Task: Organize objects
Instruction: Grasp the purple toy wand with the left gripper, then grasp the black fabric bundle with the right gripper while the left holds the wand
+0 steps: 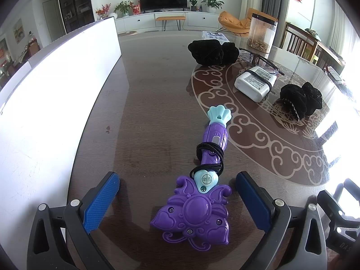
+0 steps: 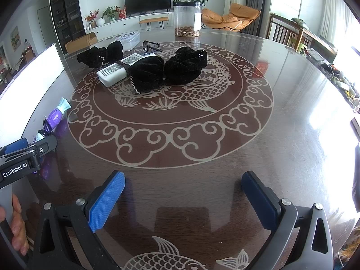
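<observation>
We hold two grippers over a dark brown round table (image 2: 281,121) with a pale fish-and-cloud pattern. Our left gripper (image 1: 177,202) is spread wide, its two blue pads on either side of the flower-shaped head of one purple and teal plastic toy wand (image 1: 203,180) — neither pad touches it. The wand lies flat on the near left part of the table, handle pointing away, with a black cord (image 1: 208,159) wound around its shaft. Our right gripper (image 2: 183,199) is likewise released and holds nothing, hovering above bare tabletop.

Farther off we count two black velvet bows: one (image 1: 212,51) at the far side, one (image 2: 171,69) nearer the table's centre. Between them lies one white rectangular block (image 1: 255,83) with printed labels and a black band around it. Beyond it sit one pair of dark-framed glasses (image 1: 261,59) and one clear plastic jar (image 2: 187,19) with a black lid — brownish contents at its bottom. A white board (image 1: 56,94) stands along the left.
</observation>
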Tool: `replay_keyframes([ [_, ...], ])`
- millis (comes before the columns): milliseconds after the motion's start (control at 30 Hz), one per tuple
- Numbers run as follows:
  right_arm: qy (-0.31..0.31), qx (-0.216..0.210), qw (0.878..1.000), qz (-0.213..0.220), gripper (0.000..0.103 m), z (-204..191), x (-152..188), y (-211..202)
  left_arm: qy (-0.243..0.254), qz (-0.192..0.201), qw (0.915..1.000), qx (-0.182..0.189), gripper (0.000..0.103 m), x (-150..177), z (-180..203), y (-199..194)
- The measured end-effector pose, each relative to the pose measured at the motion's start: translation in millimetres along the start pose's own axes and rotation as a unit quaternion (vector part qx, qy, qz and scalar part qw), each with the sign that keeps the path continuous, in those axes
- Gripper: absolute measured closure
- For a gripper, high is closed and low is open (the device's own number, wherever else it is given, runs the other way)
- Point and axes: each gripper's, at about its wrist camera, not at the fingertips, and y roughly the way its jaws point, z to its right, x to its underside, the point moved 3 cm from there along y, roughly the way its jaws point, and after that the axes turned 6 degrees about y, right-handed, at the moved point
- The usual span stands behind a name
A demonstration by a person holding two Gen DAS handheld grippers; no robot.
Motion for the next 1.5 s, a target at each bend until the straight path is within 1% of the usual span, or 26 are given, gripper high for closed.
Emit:
replay_keyframes([
  [133,-0.001,0.0,1.0,-0.001,0.0,0,0,0,0.0,0.0,1.0,0.0,0.0,1,0,0],
  [200,-0.006,-0.004,1.0,-0.018,0.0,1,-5,2,0.0,0.0,1.0,0.0,0.0,1,0,0],
  [233,0.008,-0.015,1.0,-0.025,0.0,5,-11,3,0.0,0.0,1.0,0.0,0.0,1,0,0],
  [333,0.089,-0.054,0.995,-0.011,0.0,21,-39,0,0.0,0.001,1.0,0.0,0.0,2,1,-1],
  [367,0.123,-0.068,0.99,-0.013,0.0,25,-57,4,0.0,0.001,1.0,0.0,0.0,2,1,-1],
  [433,0.16,-0.094,0.982,-0.029,0.0,23,-85,19,0.0,0.001,1.0,0.0,0.0,2,1,-1],
  [500,0.172,-0.093,0.979,-0.049,0.0,13,-110,40,0.0,0.001,1.0,0.0,0.0,3,1,-1],
  [567,0.175,-0.069,0.98,-0.059,0.001,4,-128,59,0.0,0.001,1.0,0.0,0.0,3,1,-1],
  [633,0.163,-0.044,0.984,-0.061,0.001,-6,-138,74,0.001,0.001,1.0,0.001,0.0,3,1,-1],
  [667,0.149,-0.035,0.986,-0.06,0.005,-11,-141,79,0.001,0.001,1.0,0.001,0.0,3,1,-1],
  [700,0.132,-0.033,0.989,-0.059,0.01,-14,-141,82,0.002,0.002,1.0,0.002,0.0,3,1,-1],
  [733,0.111,-0.034,0.992,-0.053,0.025,-17,-141,82,0.004,0.002,1.0,0.003,0.0,3,2,-1],
  [767,0.084,-0.035,0.995,-0.042,0.03,-20,-138,78,0.005,0.002,1.0,0.004,0.0,3,3,-1],
  [800,0.056,-0.037,0.997,-0.036,0.032,-22,-133,73,0.005,0.002,1.0,0.004,0.0,3,3,-1],
  [867,-0.011,-0.06,0.998,-0.029,0.033,-25,-115,58,0.005,0.002,1.0,0.004,0.0,4,3,-1],
  [967,-0.104,-0.088,0.99,-0.028,0.033,-24,-81,32,0.012,0.001,0.9999,0.012,0.0,4,3,-2],
  [1033,-0.116,-0.096,0.988,-0.034,0.032,-13,-62,18,0.036,-0.004,0.999,0.027,0.0,3,4,-3],
  [1133,-0.081,-0.103,0.99,-0.043,0.026,7,-44,6,0.062,-0.013,0.9966,0.053,0.001,-1,6,-1],
  [1200,-0.043,-0.111,0.992,-0.051,0.025,18,-41,4,0.073,-0.01,0.9959,0.053,0.018,-5,8,-2],
  [1233,-0.027,-0.116,0.991,-0.055,0.024,21,-43,6,0.077,-0.011,0.9955,0.054,0.021,-6,9,-2],
  [1267,-0.012,-0.121,0.991,-0.061,0.024,23,-42,8,0.082,-0.011,0.995,0.056,0.033,-9,11,-2],
  [1300,-0.002,-0.122,0.99,-0.067,0.024,25,-41,7,0.086,-0.007,0.9945,0.059,0.049,-11,12,-3],
  [1333,0.008,-0.121,0.99,-0.074,0.024,25,-41,7,0.093,-0.005,0.9936,0.064,0.058,-12,15,-4],
  [1367,0.02,-0.121,0.989,-0.082,0.024,26,-41,6,0.102,-0.004,0.9925,0.066,0.075,-14,19,-5],
  [1400,0.032,-0.123,0.988,-0.088,0.024,28,-42,5,0.11,-0.004,0.992,0.063,0.082,-15,22,-5],
  [1500,0.07,-0.125,0.985,-0.099,0.024,37,-35,-4,0.089,0.002,0.9931,0.077,0.083,-10,18,-11],
])
